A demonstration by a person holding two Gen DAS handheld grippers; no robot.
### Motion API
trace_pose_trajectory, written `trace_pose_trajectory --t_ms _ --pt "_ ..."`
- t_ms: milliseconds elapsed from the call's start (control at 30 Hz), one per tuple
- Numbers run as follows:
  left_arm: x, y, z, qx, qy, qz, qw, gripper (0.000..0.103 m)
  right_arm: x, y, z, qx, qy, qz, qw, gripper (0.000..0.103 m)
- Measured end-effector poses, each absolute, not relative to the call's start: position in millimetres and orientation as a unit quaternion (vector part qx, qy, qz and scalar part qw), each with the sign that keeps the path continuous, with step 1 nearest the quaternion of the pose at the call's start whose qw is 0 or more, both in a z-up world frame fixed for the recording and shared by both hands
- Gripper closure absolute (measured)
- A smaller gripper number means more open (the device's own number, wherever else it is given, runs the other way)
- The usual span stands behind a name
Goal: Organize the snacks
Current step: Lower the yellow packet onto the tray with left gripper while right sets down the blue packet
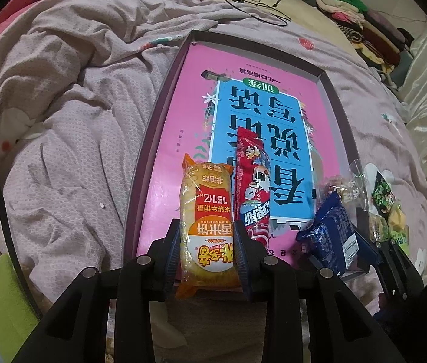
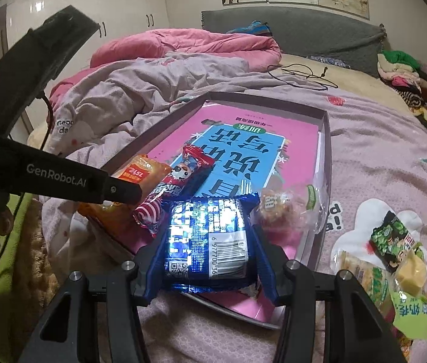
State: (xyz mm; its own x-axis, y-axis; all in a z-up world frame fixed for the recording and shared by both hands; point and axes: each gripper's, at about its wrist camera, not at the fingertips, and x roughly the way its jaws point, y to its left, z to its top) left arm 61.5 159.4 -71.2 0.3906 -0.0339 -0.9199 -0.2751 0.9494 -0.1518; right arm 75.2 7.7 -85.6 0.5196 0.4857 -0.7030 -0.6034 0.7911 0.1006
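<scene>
A shallow box (image 1: 165, 96) with a pink and blue book cover inside lies on the bed. My left gripper (image 1: 208, 251) is shut on a yellow rice-cracker pack (image 1: 207, 211) at the box's near edge. A red snack stick (image 1: 252, 187) lies in the box beside it. My right gripper (image 2: 210, 254) is shut on a blue biscuit pack (image 2: 207, 239), which also shows in the left wrist view (image 1: 331, 233), over the box's near right corner. A clear candy bag (image 2: 289, 208) lies just beyond it. The left gripper's arm (image 2: 62, 178) crosses the right wrist view.
Loose snacks lie on the bedsheet right of the box: a green pea pack (image 2: 395, 242), yellow and green wrapped pieces (image 2: 395, 290). A rumpled quilt (image 1: 71, 96) lies left of the box. A black cord (image 1: 255, 3) and a clothes pile (image 1: 361, 24) lie beyond.
</scene>
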Motion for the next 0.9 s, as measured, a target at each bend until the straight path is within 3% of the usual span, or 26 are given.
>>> trace_pose_trajectory --t_ms 900 --pt "60 160 -65 -0.140 0.542 0.076 0.825 0.069 60 3 -80 -0.051 0.379 0.354 0.854 0.046"
